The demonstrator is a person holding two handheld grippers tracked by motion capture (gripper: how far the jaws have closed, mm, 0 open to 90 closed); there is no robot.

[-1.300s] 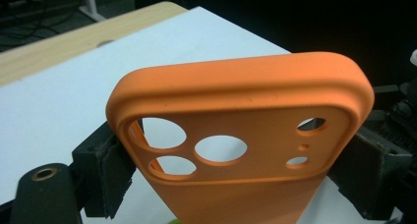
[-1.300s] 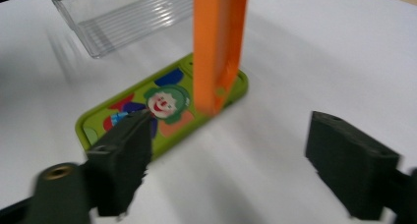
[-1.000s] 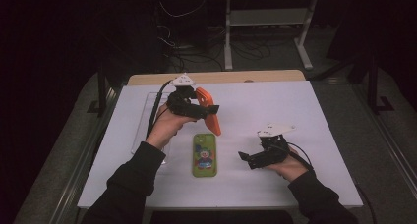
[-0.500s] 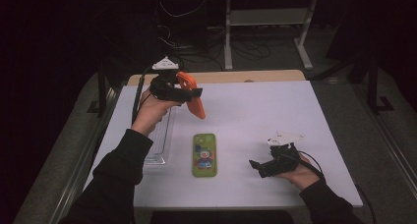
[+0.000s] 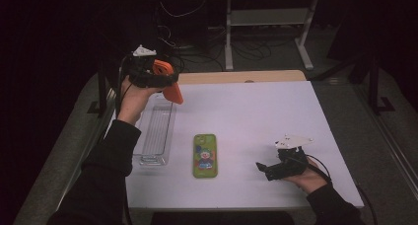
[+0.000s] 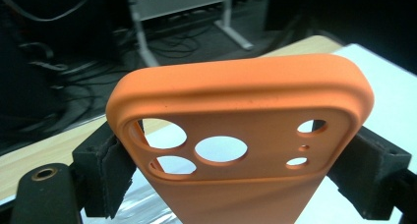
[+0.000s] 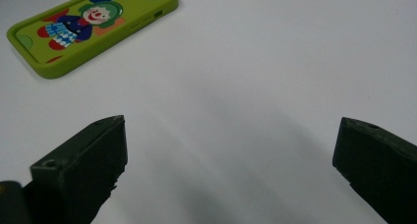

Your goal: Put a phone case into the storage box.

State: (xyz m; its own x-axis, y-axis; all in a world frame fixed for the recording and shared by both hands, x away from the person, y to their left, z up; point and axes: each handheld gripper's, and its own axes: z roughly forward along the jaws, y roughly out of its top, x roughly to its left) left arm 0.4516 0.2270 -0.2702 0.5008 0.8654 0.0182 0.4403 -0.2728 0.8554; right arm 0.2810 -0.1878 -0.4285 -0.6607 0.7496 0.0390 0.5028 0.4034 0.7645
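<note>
Only a clown picture marks the green phone case (image 5: pixel 205 155); no writing.

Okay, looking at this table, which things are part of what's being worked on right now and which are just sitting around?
In the job:
- orange phone case, clamped in the left hand-held gripper, lifted above the table
- clear plastic tray below it

Lying about:
- green phone case with a clown picture, flat on the white table
- right hand-held gripper, open, idle

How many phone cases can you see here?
2: an orange case held up in the left gripper, and a green case lying flat on the table.
</note>
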